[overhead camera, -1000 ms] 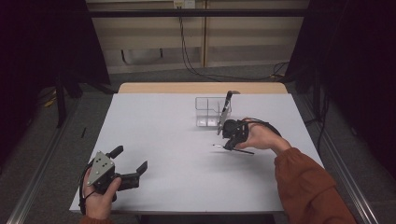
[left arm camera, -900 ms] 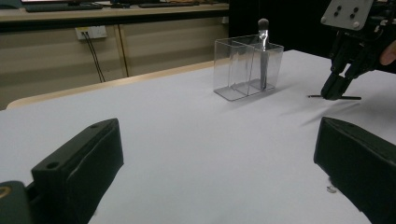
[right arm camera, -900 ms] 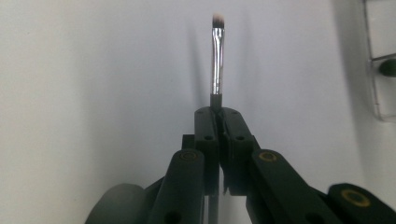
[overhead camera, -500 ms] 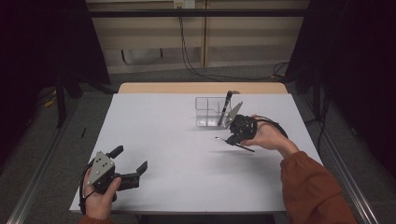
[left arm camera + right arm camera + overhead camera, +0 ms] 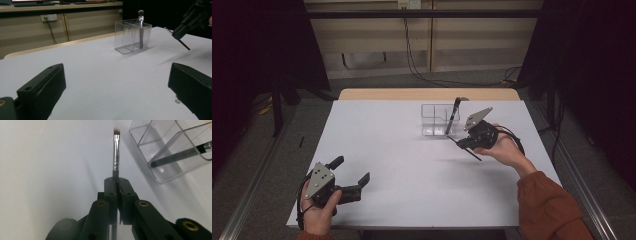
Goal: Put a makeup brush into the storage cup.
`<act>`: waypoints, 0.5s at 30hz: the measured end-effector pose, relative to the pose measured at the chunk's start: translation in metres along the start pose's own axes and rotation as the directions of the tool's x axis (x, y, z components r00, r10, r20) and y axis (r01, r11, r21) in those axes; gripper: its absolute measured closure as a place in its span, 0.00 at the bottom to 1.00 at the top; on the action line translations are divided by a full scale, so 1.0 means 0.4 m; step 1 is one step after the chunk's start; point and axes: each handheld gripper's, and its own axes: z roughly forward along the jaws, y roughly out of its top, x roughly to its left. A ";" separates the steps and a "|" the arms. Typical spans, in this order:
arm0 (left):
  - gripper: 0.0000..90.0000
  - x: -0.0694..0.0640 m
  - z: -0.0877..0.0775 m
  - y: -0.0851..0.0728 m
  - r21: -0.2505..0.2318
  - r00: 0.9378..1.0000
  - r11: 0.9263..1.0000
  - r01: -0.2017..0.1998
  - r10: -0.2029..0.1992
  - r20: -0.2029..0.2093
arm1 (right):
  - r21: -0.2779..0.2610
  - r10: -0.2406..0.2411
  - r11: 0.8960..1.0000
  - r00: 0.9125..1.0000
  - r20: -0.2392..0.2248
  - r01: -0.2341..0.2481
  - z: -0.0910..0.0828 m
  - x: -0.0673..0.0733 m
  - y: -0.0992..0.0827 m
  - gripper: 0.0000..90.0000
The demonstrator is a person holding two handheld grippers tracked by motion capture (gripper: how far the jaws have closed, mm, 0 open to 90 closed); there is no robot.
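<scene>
A thin makeup brush (image 5: 473, 154) is held above the white table (image 5: 412, 165) by my right gripper (image 5: 463, 145), which is shut on its handle. In the right gripper view the brush (image 5: 116, 150) sticks straight out past the closed gripper (image 5: 117, 181), bristles away from me. A clear divided organizer (image 5: 435, 120) stands just left of and behind that gripper, with a dark-handled brush (image 5: 453, 114) leaning upright in it. My left gripper (image 5: 351, 170) rests near the table's front left corner, open and holding nothing. The left gripper view shows the organizer (image 5: 132, 36) far ahead between its wide-spread jaws.
The table's wooden back edge (image 5: 427, 94) lies behind the organizer. Cables (image 5: 414, 60) hang down the wall beyond. Metal rails (image 5: 252, 200) run along the floor on both sides. A wide stretch of bare white surface lies between the two grippers.
My right gripper has lifted off the table and shifted a little right, carrying the thin brush with it. The left gripper has stayed where it was.
</scene>
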 end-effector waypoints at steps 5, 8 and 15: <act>0.01 -0.001 0.001 -0.001 0.002 1.000 1.000 0.002 -0.002 -0.001 | -0.070 0.025 0.997 1.000 0.000 -0.025 -0.019 0.001 -0.011 0.96; 0.01 -0.001 0.000 0.000 0.003 1.000 1.000 -0.003 0.003 0.002 | -0.102 0.046 0.994 0.999 0.007 -0.045 -0.029 -0.003 -0.017 0.96; 0.01 -0.001 0.001 -0.001 0.005 1.000 1.000 -0.003 0.003 0.002 | -0.181 0.079 0.981 0.997 0.015 -0.075 -0.038 -0.002 -0.032 0.96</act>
